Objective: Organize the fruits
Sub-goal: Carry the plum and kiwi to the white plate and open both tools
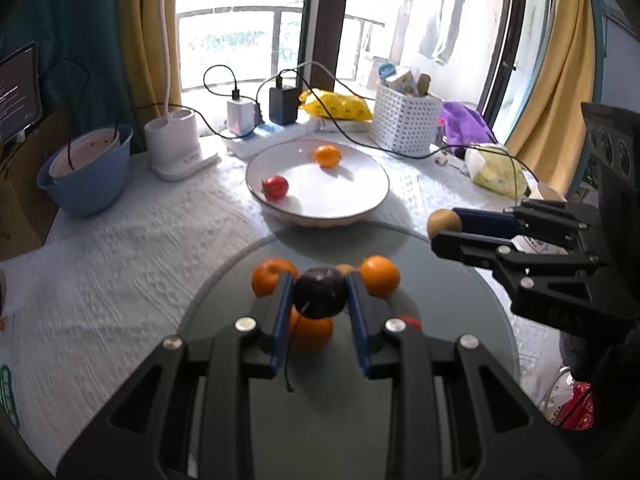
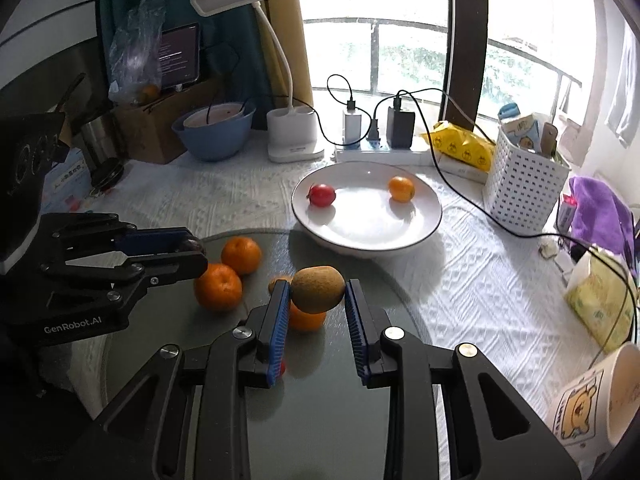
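Both grippers are loaded. The left gripper (image 1: pixel 320 294) is clamped on a dark plum (image 1: pixel 320 292) at centre frame, raised over the grey glass turntable (image 1: pixel 224 296), its stem dangling below. The right gripper (image 2: pixel 317 294) grips a brown kiwi (image 2: pixel 318 289), also lifted clear. Three oranges (image 2: pixel 218 286) sit on the turntable beneath them, and the white plate (image 2: pixel 420 228) in the upper middle already holds a small red fruit (image 2: pixel 321 194) and an orange (image 2: pixel 401 189).

My worry is the grip: both fruits sit right at the fingertips, so a jolt could roll one out onto the glass. The two tools are also close; heading for the plate together, they might knock. A drop from height could send fruit rolling off the shallow plate.
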{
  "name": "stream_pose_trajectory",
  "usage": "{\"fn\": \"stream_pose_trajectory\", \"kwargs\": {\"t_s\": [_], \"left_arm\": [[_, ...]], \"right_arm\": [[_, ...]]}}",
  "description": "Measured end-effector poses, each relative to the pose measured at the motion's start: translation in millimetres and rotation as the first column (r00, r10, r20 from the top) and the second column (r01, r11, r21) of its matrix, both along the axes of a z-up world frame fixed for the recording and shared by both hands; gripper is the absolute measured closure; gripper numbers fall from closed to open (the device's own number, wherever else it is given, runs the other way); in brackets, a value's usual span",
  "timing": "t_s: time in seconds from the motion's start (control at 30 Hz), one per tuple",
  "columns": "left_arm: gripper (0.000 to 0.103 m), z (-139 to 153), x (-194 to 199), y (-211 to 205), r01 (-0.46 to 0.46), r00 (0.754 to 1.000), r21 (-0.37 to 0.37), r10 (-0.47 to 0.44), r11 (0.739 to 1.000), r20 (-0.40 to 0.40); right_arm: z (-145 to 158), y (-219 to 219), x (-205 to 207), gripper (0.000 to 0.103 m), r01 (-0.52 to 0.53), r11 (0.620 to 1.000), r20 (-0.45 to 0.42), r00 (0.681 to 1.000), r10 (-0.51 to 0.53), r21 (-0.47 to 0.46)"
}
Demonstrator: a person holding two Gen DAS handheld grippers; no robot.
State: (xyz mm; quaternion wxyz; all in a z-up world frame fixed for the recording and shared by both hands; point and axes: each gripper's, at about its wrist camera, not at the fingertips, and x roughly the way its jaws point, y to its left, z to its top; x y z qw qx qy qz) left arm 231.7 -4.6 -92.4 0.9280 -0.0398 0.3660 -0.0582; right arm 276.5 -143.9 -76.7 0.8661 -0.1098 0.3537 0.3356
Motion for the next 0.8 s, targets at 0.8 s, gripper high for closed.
{"fn": "stream_pose_trajectory", "kwargs": {"t_s": [0.8], "left_arm": [[0.075, 2, 76, 28, 0.055, 0.998, -0.04, -0.054, 0.998, 0.039]], "right_arm": [[1, 30, 65, 0.073, 0.02, 1.0, 0.007, 1.0, -0.02, -0.012]]}}
